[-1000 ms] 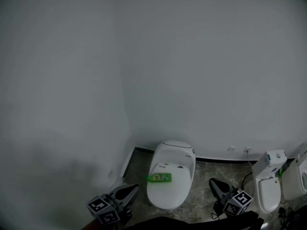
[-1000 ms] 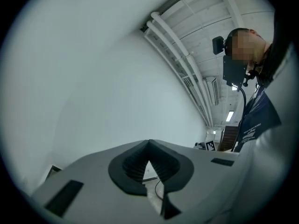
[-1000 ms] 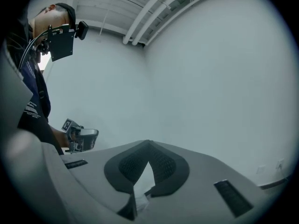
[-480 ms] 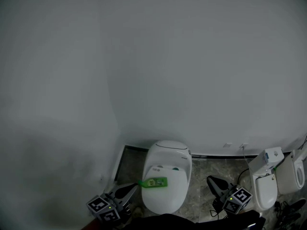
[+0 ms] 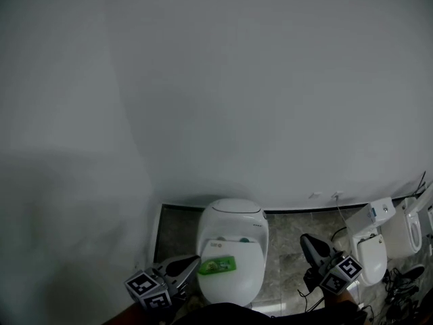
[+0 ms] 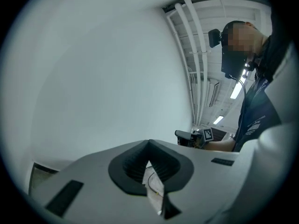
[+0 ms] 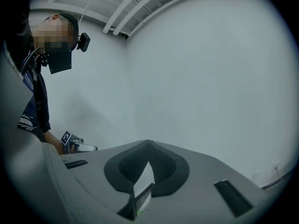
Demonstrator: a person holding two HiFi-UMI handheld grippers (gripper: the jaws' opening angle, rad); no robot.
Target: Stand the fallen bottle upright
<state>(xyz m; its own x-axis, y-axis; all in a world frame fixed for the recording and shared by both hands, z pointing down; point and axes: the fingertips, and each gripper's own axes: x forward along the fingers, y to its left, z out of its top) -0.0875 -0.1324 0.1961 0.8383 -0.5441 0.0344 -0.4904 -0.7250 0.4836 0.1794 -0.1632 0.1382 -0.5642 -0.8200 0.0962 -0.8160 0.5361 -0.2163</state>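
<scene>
A green bottle lies on its side on the closed lid of a white toilet at the bottom middle of the head view. My left gripper points at the bottle's left end from just beside the toilet, its jaws shut and empty. My right gripper hovers over the floor to the right of the toilet, well apart from the bottle, and its jaws also look shut with nothing in them. In the left gripper view the jaws meet at the tip; in the right gripper view likewise.
Two more white toilets stand along the wall at the right, with cables on the marble floor near them. A plain white wall fills most of the view, and a wall corner closes in left of the toilet.
The view has swung, so the toilet and bottle sit lower and further left. Both grippers travelled along with it, and the left tip is now nearer the bottle's left end.
</scene>
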